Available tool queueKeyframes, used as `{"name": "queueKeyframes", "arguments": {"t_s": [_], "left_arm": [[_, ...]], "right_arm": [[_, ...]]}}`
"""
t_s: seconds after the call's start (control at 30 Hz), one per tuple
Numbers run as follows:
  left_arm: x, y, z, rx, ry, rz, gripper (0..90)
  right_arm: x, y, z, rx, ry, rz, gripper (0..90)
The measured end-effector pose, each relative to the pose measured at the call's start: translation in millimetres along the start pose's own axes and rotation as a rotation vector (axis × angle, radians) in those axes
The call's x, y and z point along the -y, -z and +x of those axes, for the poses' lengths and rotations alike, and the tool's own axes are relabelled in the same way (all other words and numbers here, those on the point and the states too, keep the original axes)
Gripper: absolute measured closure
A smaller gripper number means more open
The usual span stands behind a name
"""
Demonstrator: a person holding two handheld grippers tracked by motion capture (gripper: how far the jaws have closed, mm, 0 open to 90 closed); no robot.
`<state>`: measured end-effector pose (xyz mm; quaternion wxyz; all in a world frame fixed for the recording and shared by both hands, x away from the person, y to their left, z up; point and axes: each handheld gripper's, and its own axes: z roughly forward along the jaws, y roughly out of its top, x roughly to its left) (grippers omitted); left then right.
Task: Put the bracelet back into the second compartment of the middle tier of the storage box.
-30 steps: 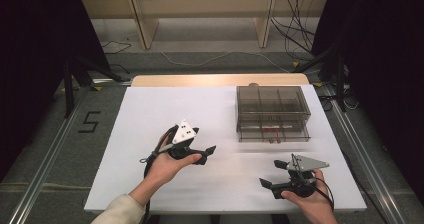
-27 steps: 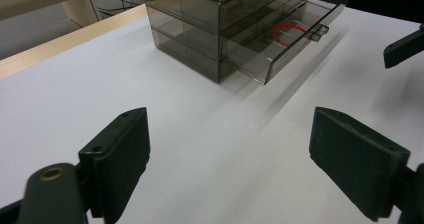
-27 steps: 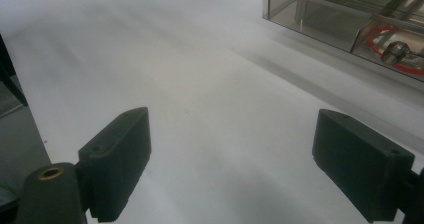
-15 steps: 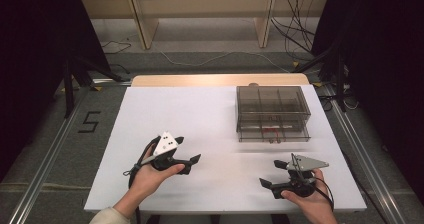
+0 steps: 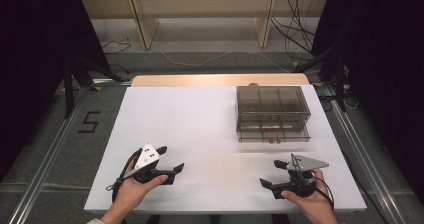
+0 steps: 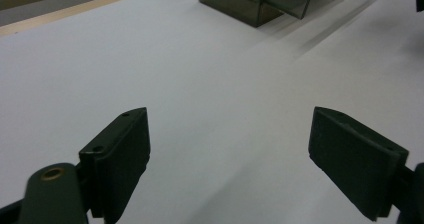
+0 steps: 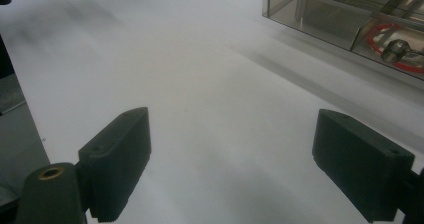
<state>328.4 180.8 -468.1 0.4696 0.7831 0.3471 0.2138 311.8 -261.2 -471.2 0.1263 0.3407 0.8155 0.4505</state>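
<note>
Holding both grippers (image 5: 170,159) (image 5: 274,175) wide, empty.

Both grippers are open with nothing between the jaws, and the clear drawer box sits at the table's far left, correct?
Not quite. The clear drawer box sits at the far right of the table, as the high view shows. The left gripper and right gripper are indeed open and hold nothing.

high: above, facing forward-down | gripper views: low, close | shared: organizer box (image 5: 272,113)
</note>
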Motion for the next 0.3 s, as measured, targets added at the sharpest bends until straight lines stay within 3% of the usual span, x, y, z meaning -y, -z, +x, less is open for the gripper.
{"name": "queueKeyframes", "arguments": {"t_s": [0.3], "left_arm": [[6.7,-0.7,-2.5,0.016,0.006,0.018,16.8]], "right_arm": [[0.3,0.1,-0.8,-0.005,0.001,0.0,16.5]]}}
